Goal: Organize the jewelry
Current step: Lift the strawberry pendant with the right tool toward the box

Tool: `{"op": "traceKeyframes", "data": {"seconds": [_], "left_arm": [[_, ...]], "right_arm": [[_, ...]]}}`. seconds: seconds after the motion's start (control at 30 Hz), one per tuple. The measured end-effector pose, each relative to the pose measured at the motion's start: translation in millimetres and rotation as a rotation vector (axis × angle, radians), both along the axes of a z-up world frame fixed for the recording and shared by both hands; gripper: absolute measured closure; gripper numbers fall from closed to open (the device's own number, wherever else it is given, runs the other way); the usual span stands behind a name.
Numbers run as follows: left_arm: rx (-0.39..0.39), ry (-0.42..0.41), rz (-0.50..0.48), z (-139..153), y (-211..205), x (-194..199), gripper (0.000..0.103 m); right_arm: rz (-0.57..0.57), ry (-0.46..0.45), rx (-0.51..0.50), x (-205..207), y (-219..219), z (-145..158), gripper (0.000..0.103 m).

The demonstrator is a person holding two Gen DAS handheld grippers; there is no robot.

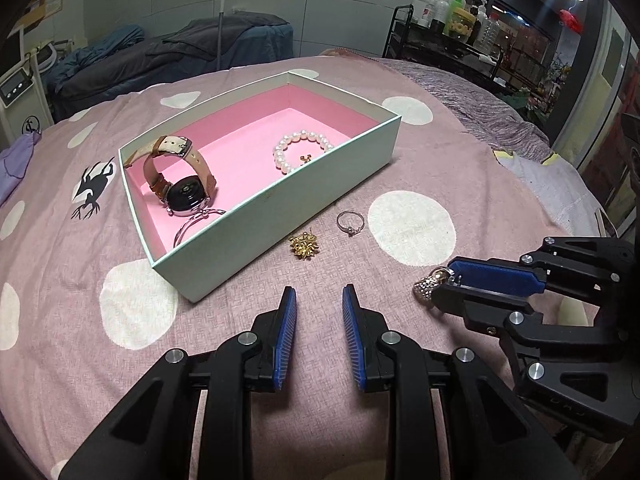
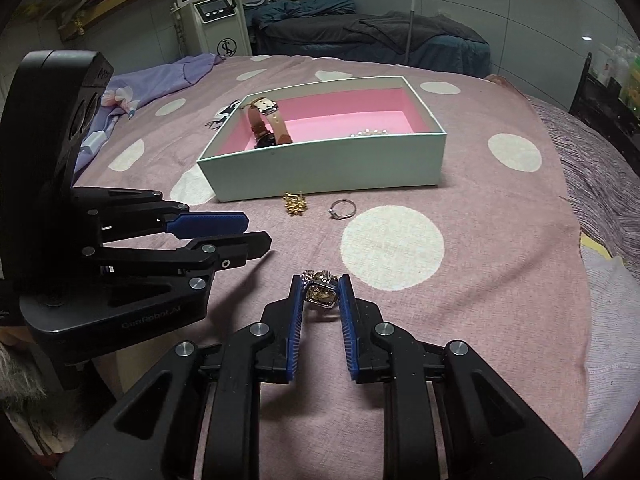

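Observation:
A pale green box [image 1: 280, 232] [image 2: 320, 168] with a pink lining sits on the dotted bedspread. Inside it lie a brown-strap watch [image 1: 184, 196] [image 2: 266, 120], a pearl bracelet [image 1: 302, 152] [image 2: 370, 133] and a silver bangle [image 1: 196, 224]. In front of the box, on the cloth, are a gold flower brooch [image 1: 305, 245] [image 2: 295, 203] and a thin silver ring [image 1: 349, 222] [image 2: 342, 209]. My right gripper [image 2: 321, 280] [image 1: 444, 276] is shut on a sparkly gold and silver jewel [image 2: 320, 294] [image 1: 428, 286], held just above the cloth. My left gripper [image 1: 319, 290] [image 2: 258, 230] hovers beside it, narrowly open and holding nothing.
The pink bedspread [image 2: 480, 260] carries large white dots. A purple cloth [image 2: 160, 76] lies at its far left edge and a grey knit throw [image 1: 480, 112] at the right. Beyond the bed stand a machine with a screen [image 2: 208, 4] and a shelf of bottles [image 1: 460, 12].

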State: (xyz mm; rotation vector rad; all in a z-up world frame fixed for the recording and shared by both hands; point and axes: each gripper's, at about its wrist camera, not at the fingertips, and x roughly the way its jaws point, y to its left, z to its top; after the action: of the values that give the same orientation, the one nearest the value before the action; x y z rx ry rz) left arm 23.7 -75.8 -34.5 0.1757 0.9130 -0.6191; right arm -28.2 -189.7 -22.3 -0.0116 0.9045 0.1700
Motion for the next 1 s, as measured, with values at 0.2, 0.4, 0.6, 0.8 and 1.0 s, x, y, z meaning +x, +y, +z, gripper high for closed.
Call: {"op": "traceKeyframes", "data": {"seconds": [0.2, 0.4, 0.6, 0.8, 1.0], "left_arm": [[0.003, 0.004, 0.041, -6.2, -17.6, 16.0, 0.079], [-0.003, 0.009, 0.089, -6.9, -28.9, 26.5, 0.082], [0.003, 0.016, 0.098, -5.9, -26.0, 30.7, 0.1], [-0.04, 0.013, 0.106, 6.5, -5.5, 23.5, 0.101], [-0.068, -0.015, 0.1, 26.0, 14.9, 8.8, 0.101]], "right_arm": [[-0.044, 0.009, 0.001, -0.1, -15.4, -0.7, 0.084], [-0.052, 0.013, -0.001, -1.7, -16.5, -2.8, 0.084], [-0.051, 0.008, 0.025, -2.9, -17.5, 0.9, 0.084], [-0.051, -0.001, 0.08, -3.2, -20.3, 4.5, 0.084], [-0.044, -0.025, 0.098, -2.3, -17.7, 13.0, 0.084]]}}
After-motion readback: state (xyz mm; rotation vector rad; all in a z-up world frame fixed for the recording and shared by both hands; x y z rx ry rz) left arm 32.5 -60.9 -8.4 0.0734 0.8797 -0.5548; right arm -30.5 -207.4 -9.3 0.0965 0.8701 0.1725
